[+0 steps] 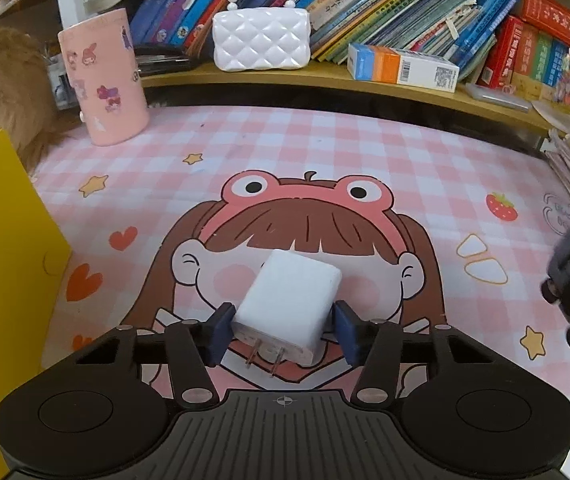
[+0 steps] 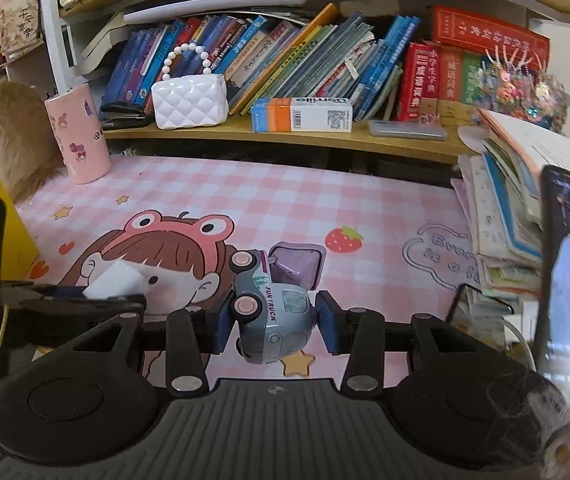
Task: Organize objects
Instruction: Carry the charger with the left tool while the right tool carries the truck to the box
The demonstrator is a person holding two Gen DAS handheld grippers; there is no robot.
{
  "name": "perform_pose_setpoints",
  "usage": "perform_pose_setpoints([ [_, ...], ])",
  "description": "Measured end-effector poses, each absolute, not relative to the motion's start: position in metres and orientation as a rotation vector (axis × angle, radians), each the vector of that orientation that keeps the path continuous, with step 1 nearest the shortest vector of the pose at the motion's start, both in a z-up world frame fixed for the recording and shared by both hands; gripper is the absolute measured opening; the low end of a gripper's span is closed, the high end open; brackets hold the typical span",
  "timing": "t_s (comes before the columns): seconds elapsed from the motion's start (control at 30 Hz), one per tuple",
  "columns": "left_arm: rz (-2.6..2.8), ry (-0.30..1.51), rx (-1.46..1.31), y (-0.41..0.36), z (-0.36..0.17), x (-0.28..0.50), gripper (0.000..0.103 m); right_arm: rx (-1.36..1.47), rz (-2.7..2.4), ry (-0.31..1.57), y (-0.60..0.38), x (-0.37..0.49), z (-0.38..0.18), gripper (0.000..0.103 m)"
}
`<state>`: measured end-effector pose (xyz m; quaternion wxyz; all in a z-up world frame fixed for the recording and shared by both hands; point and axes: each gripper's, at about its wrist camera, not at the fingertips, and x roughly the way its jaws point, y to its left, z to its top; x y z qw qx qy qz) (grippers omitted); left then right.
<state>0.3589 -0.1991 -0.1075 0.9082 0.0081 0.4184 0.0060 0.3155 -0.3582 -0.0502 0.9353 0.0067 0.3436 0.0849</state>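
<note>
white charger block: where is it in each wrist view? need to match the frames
Left wrist: white charger block low centre, between the left gripper pads, prongs toward the camera.
Right wrist: lower left, partly hidden behind the left gripper.
Shared landmark: white quilted purse on the shelf.

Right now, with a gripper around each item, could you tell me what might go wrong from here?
1. The left gripper takes the white charger only near its pronged end, so it may pivot or slip out.
2. The right gripper pinches the rounded toy truck on its side; it could squirt free.
3. The two grippers work close together and might collide.
</note>
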Motion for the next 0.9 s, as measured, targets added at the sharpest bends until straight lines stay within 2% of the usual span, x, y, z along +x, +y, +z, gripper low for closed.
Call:
perform_pose_setpoints([
  [0.27, -0.017, 0.844, -0.039, -0.188, -0.083, 0.333, 0.05, 0.0, 0.184, 0.722, -0.353, 0.295, -0.051, 0.041],
  [0.63, -0.051, 0.793, -0.17, -0.159, -0.035, 0.251, 0.05, 0.03, 0.231, 0.753, -0.337, 0.26, -0.04, 0.041],
  [0.9, -0.06, 0.814, -0.231, -0.131, -0.023, 0.197, 0.05, 0.019, 0.252, 0.768, -0.316, 0.221, -0.031, 0.041],
])
